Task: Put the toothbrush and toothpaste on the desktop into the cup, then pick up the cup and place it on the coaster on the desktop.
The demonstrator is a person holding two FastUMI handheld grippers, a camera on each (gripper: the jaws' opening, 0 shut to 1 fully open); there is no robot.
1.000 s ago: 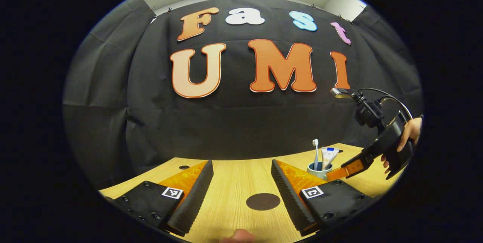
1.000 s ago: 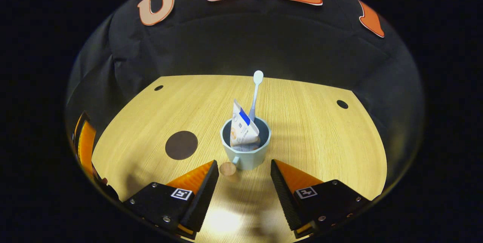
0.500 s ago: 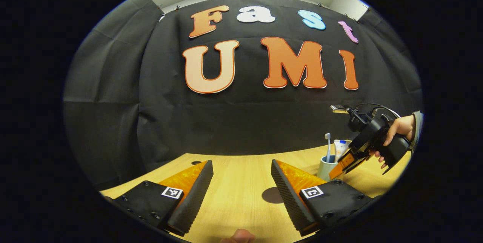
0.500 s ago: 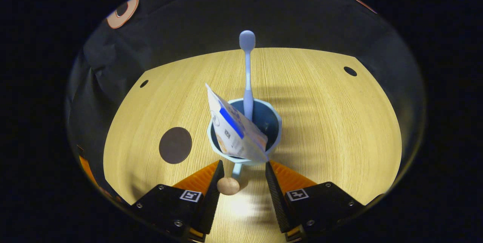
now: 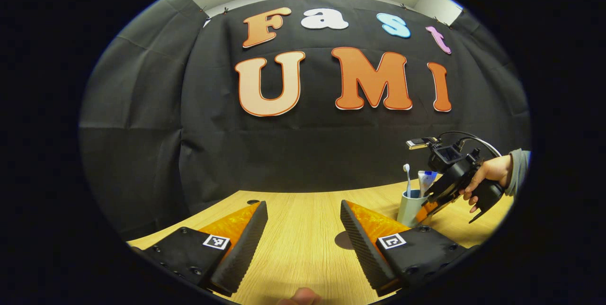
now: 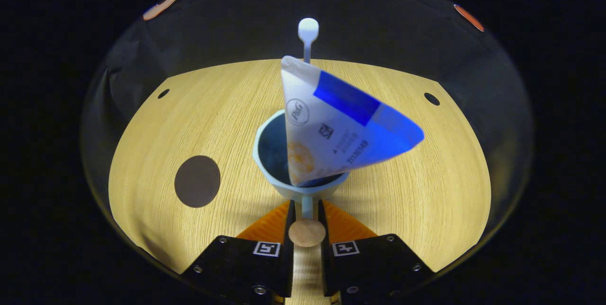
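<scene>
1. Left gripper view: left gripper (image 5: 303, 238) at 6 o'clock, fingers spread wide, nothing between them, over the wooden desk (image 5: 293, 229).
2. Same view: dark round coaster (image 5: 342, 240) flat on the desk, partly hidden behind the inner edge of the right-hand finger.
3. Same view, 3 to 4 o'clock: pale cup (image 5: 410, 207) upright on the desk, well apart from the coaster. Toothbrush (image 5: 407, 179) and toothpaste (image 5: 426, 179) stand in it, sticking out above the rim.
4. Same view: right gripper (image 5: 433, 203) held by a hand (image 5: 487, 177) in a grey sleeve, its tip against the cup's side. Can't tell the finger gap from here.
5. Right gripper view: right gripper (image 6: 307, 215) at 6 o'clock, fingers narrow, closed on the cup handle (image 6: 307, 206), one each side. Round wooden knob (image 6: 307, 233) sits in the gap just below.
6. Same view: cup (image 6: 271, 181) at centre. Toothpaste (image 6: 338, 125) leans out toward 2 o'clock; toothbrush (image 6: 307, 35) stands behind it, head at 12 o'clock.
7. Same view: coaster (image 6: 197, 181) at 9 o'clock on the desk (image 6: 426, 177), bare, clear of the cup.
</scene>
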